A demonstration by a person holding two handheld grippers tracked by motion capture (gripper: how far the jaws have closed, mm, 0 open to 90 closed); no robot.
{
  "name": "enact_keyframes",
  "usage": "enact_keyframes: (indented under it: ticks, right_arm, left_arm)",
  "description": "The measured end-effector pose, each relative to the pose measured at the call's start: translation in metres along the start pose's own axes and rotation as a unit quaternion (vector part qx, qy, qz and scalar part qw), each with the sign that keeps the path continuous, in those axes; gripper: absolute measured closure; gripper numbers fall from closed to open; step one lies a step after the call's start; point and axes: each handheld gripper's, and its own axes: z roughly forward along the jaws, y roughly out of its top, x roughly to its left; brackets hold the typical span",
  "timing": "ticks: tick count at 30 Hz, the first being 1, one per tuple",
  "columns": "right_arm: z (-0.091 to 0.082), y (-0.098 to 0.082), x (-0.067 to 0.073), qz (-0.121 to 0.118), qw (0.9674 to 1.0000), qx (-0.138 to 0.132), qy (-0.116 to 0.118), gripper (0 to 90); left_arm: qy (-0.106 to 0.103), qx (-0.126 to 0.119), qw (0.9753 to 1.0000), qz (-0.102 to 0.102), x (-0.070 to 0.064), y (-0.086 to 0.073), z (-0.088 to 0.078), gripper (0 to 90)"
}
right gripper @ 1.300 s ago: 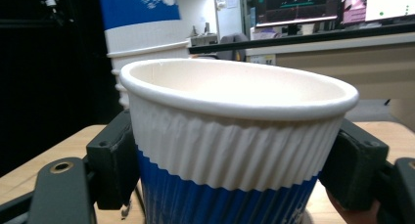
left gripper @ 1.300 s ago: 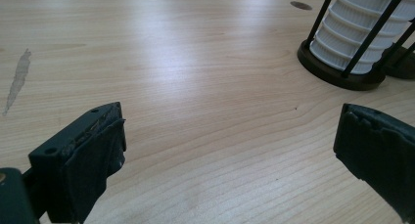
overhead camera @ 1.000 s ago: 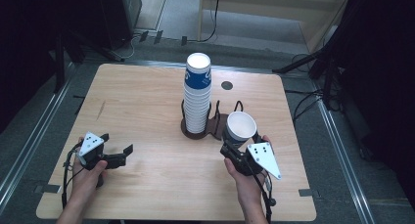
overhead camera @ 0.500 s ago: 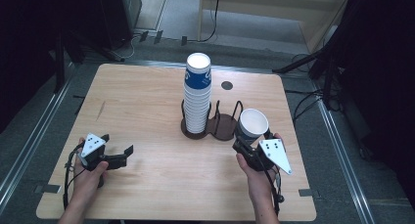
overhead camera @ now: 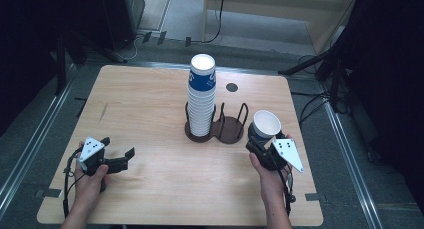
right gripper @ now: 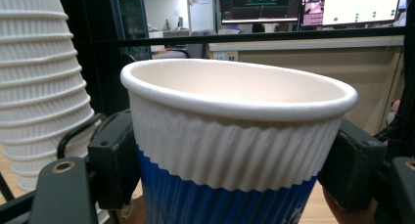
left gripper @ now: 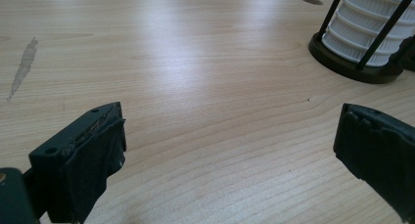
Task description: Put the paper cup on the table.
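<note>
A tall stack of ribbed white-and-blue paper cups (overhead camera: 201,96) stands in the left ring of a dark two-ring wire holder (overhead camera: 231,132) at mid table. My right gripper (overhead camera: 258,140) is shut on a single cup (overhead camera: 266,124), held upright just right of the holder and clear of it. In the right gripper view that cup (right gripper: 235,136) sits between both pads (right gripper: 115,160), with the stack (right gripper: 41,87) at the left. My left gripper (overhead camera: 119,148) is open above the table's front left. Its view shows bare wood between the jaws (left gripper: 230,150) and the stack's base (left gripper: 364,35) far right.
The wooden table (overhead camera: 150,104) has a small dark hole (overhead camera: 231,87) behind the holder and a pale scuff (left gripper: 22,67) on the left. The holder's right ring is empty. Cables and dark stands lie on the floor around the table.
My right gripper has carried the single cup to the right, away from the holder. The left gripper has stayed where it was.
</note>
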Motion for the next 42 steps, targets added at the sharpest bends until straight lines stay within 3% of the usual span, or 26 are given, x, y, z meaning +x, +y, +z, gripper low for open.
enact_keyframes:
  ticks: [5,10,13,26,29,42]
  right_arm:
    - [0.008,-0.006,-0.004,-0.008,0.9998,0.009,-0.013,21.4]
    - [0.014,-0.012,-0.008,-0.002,0.9998,-0.008,-0.017,21.0]
    - [0.02,-0.015,-0.011,-0.012,0.9993,0.0,-0.034,20.8]
    - [0.045,-0.032,-0.035,0.003,0.9972,0.027,-0.069,20.9]
    - [0.052,-0.035,-0.037,-0.003,0.9961,0.04,-0.078,20.9]
    - [0.07,-0.048,-0.048,-0.005,0.992,0.083,-0.095,20.1]
  left_arm:
    - [-0.005,0.002,1.0,-0.005,0.0,0.0,0.0,0.0]
    - [-0.005,0.003,1.0,-0.004,0.0,0.0,0.0,0.0]
    - [-0.004,0.003,1.0,-0.003,0.0,0.0,0.0,0.0]
    - [-0.003,0.007,1.0,0.002,-0.002,0.0,0.001,0.0]
    - [-0.005,0.007,1.0,-0.003,-0.001,0.0,0.001,0.0]
    - [-0.01,0.004,0.9999,-0.006,-0.001,0.0,0.001,0.0]
